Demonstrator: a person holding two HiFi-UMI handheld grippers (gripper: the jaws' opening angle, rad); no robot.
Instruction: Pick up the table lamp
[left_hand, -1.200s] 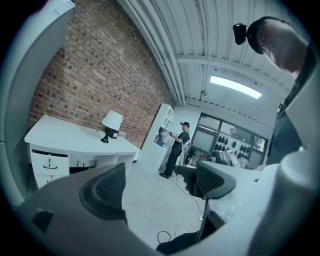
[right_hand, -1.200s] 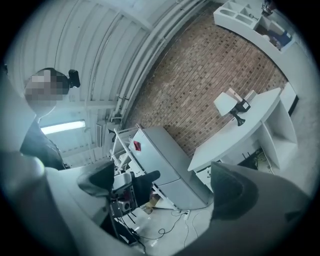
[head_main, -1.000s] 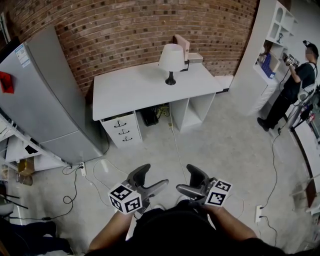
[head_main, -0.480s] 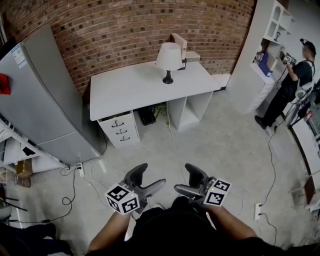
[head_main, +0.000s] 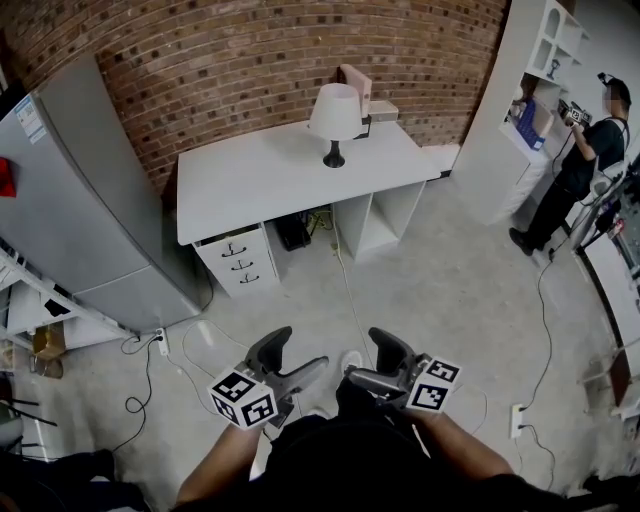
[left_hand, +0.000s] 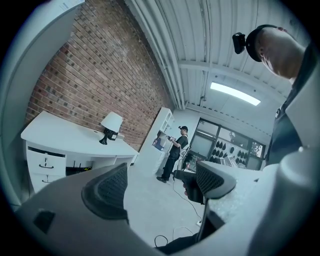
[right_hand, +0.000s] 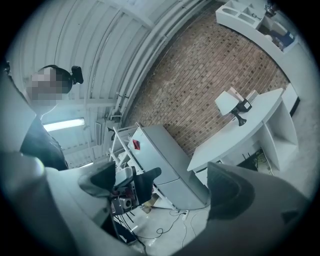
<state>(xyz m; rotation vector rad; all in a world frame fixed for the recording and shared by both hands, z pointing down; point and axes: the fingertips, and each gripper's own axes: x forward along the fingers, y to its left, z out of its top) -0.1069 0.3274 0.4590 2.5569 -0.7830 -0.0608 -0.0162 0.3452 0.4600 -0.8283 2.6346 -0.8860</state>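
Head view: held the left gripper (head_main: 303, 350) and the right gripper (head_main: 366, 356) low and close to the body, side by side over the concrete floor (head_main: 450, 290). Both released, jaws spread, nothing between them. Saw the table lamp (head_main: 336, 120) upright near the back edge of the white desk (head_main: 260, 180), just in front of the brick wall (head_main: 250, 60), well apart from both grippers. Noted a grey fridge (head_main: 90, 190) left of the desk and a person (head_main: 585, 150) at far right.

Left gripper view: looked along the left gripper (left_hand: 160, 185), jaws wide apart and gripping nothing. Found the table lamp (left_hand: 110, 125) far off, upright on the desk (left_hand: 60, 137), with the person (left_hand: 177, 150) beyond.

Right gripper view: looked along the right gripper (right_hand: 165, 192), likewise spread and empty. Found the table lamp (right_hand: 230, 102) at upper right on the desk (right_hand: 240, 130), the fridge (right_hand: 165, 160) beside the desk.
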